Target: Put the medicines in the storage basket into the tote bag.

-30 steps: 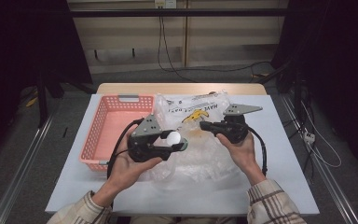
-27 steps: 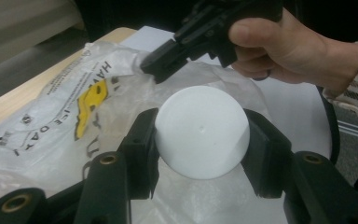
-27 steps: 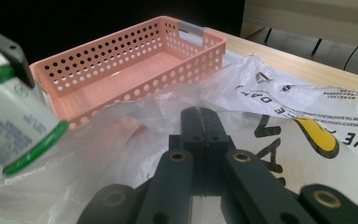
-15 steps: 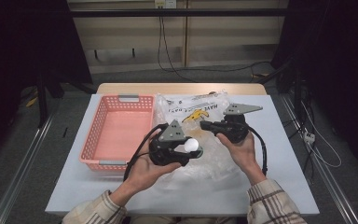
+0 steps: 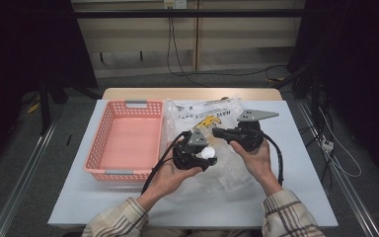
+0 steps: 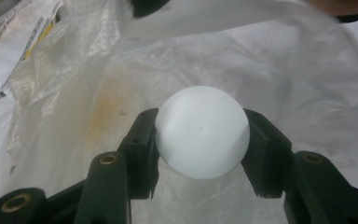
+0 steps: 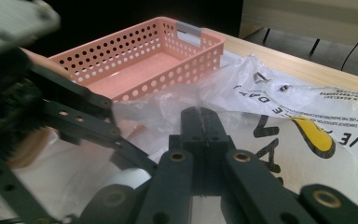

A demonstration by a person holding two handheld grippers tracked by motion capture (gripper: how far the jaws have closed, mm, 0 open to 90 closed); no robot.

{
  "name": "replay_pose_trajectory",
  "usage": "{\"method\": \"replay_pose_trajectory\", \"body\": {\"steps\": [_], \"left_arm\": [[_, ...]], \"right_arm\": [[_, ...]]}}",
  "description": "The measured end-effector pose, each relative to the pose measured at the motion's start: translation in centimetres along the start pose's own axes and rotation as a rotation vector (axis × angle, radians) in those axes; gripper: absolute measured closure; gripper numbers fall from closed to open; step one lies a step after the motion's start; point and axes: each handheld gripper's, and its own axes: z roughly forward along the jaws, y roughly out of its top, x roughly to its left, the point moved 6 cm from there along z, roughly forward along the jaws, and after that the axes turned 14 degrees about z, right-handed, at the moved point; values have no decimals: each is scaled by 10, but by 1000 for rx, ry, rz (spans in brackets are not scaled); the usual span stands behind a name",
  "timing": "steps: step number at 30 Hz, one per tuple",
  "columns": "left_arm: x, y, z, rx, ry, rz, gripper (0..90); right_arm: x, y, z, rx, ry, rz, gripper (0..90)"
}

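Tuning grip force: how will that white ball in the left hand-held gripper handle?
The white ball is smooth and round, so it may slip from the left hand-held gripper, whose pads touch only its sides. Probably light. Set free on the crinkled plastic bag, it would likely roll.

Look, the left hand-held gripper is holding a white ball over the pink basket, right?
Not quite. The left hand-held gripper holds the white ball over the plastic bag, not the pink basket, which sits beside it. The high view shows this.
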Motion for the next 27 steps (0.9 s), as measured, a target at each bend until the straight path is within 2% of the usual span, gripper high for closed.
{"method": "replay_pose_trajectory", "body": {"steps": [3, 4, 5, 6, 8, 9, 12, 16, 20, 22, 24, 27], "left_arm": [[4, -5, 8, 8, 7, -20, 510], [6, -7, 10, 23, 26, -33, 510], [7, -7, 13, 10, 12, -41, 510], [8, -7, 15, 6, 17, -54, 509], [11, -8, 19, 11, 23, -51, 509], [11, -8, 22, 10, 27, -64, 509], [13, -11, 29, 29, 39, -57, 508], [16, -14, 39, 25, 42, -92, 508], [19, -19, 46, 56, 66, -89, 508], [20, -21, 49, 56, 54, -96, 508], [20, -26, 52, 87, 52, -89, 506], [21, -26, 53, 74, 46, -96, 499]], "right_arm": [[0, -1, 2, 7, 3, 1, 900], [0, -2, 2, 10, 4, 1, 900], [0, -2, 2, 10, 4, 1, 900], [0, -2, 3, 11, 3, 0, 900], [0, -2, 3, 15, 2, 2, 900], [-1, -3, 3, 16, 1, 3, 900], [-1, -3, 3, 20, -2, 4, 900], [-1, -6, 6, 29, -1, 7, 900], [-3, -9, 8, 41, -4, 9, 900], [-4, -9, 8, 41, -5, 12, 900], [-5, -10, 7, 41, -9, 16, 900], [-6, -10, 7, 39, -11, 18, 900]]}}
